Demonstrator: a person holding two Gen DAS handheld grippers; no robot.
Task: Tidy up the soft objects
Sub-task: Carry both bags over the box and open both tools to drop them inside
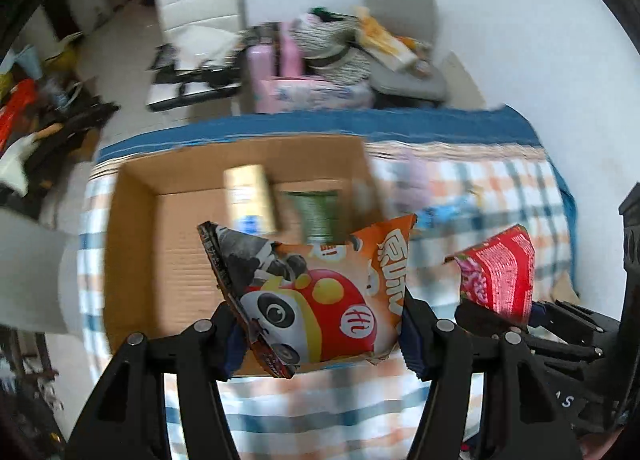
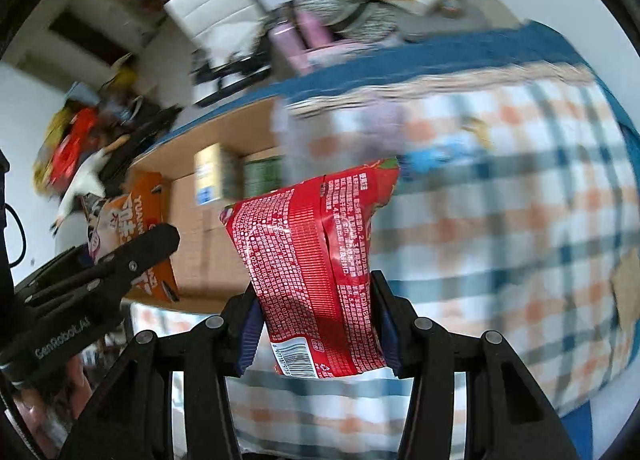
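Gripping now: 2 snack bags, 1 per gripper
Left gripper (image 1: pixel 320 334): clamping the orange panda bag (image 1: pixel 320 292) between both fingers; holding it above the near edge of the cardboard box (image 1: pixel 140 244)
Right gripper (image 2: pixel 316 324): pinching the red bag (image 2: pixel 316 252) upright; hanging over the checked cloth (image 2: pixel 520 220), beside the box
Box: holding a tan carton (image 1: pixel 248 196) and a green pack (image 1: pixel 316 212); both blurring

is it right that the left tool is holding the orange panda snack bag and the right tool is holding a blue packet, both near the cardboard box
Not quite. The packet in the right tool is red, not blue, as the right wrist view shows. The rest holds: the left tool grips the orange panda snack bag, and both are near the cardboard box.
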